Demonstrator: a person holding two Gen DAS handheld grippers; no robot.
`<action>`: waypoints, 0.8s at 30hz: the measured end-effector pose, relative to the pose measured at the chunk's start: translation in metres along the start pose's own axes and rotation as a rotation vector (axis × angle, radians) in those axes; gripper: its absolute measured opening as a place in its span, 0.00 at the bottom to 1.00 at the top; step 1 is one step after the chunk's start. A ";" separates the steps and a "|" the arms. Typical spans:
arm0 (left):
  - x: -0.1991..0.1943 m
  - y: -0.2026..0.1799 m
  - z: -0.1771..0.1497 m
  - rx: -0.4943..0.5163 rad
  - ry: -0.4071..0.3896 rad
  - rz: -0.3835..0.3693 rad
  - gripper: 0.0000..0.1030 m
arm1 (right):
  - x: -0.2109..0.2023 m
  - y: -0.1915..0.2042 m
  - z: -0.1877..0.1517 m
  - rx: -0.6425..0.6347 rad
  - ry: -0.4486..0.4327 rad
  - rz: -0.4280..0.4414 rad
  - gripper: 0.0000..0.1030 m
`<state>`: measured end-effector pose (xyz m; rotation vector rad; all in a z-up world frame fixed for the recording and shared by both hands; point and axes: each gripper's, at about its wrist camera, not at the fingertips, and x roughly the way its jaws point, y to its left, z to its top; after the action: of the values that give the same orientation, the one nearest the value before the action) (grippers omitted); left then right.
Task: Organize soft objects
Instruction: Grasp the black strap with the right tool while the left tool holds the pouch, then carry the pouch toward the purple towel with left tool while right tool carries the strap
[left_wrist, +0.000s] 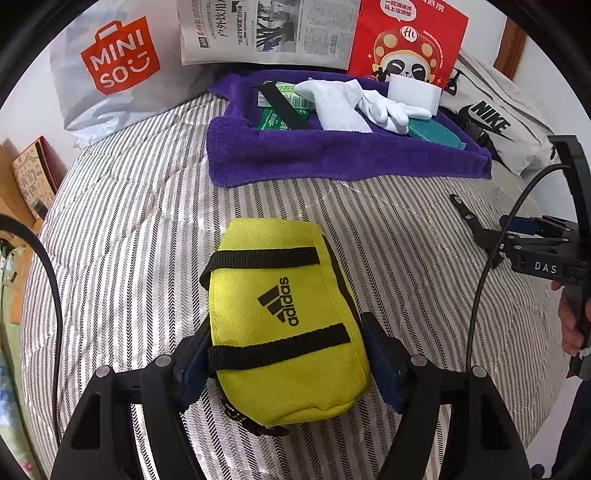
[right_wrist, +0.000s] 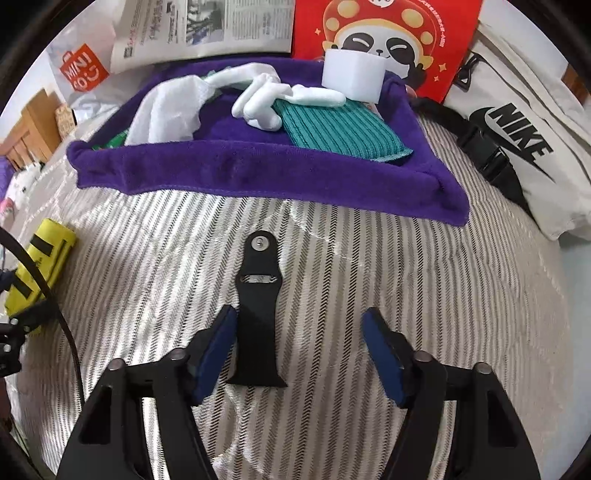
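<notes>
My left gripper (left_wrist: 286, 354) is shut on a yellow Adidas pouch (left_wrist: 284, 317), its blue pads pressing both sides just above the striped bedcover; the pouch also shows at the left edge of the right wrist view (right_wrist: 37, 273). My right gripper (right_wrist: 299, 347) is open, its jaws standing either side of a black watch strap (right_wrist: 258, 314) that lies flat on the bedcover, close to the left pad. A purple towel (left_wrist: 332, 155) holding white gloves (left_wrist: 380, 107), a white cloth (left_wrist: 336, 110), a teal knitted pad (right_wrist: 332, 129) and a white sponge block (right_wrist: 354, 74) lies beyond.
A Miniso bag (left_wrist: 118, 62), a newspaper (left_wrist: 266, 29) and a red panda bag (left_wrist: 410, 40) stand at the back. A grey Nike bag (right_wrist: 517, 140) with a black buckle strap lies at the right. A box (left_wrist: 33, 177) is at the left edge.
</notes>
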<state>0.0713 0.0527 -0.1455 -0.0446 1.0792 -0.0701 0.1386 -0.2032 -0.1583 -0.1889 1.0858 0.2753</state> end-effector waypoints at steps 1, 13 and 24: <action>0.001 -0.001 0.000 0.006 0.000 0.005 0.70 | -0.001 0.001 -0.002 0.003 -0.008 0.017 0.51; 0.003 0.001 0.003 0.009 -0.008 0.002 0.70 | -0.004 0.018 0.002 -0.090 -0.011 0.071 0.20; 0.005 -0.003 0.003 0.039 -0.023 0.025 0.65 | 0.001 0.014 0.010 -0.067 0.002 0.089 0.22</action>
<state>0.0761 0.0489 -0.1482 0.0031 1.0550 -0.0673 0.1429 -0.1870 -0.1553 -0.2009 1.0892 0.3916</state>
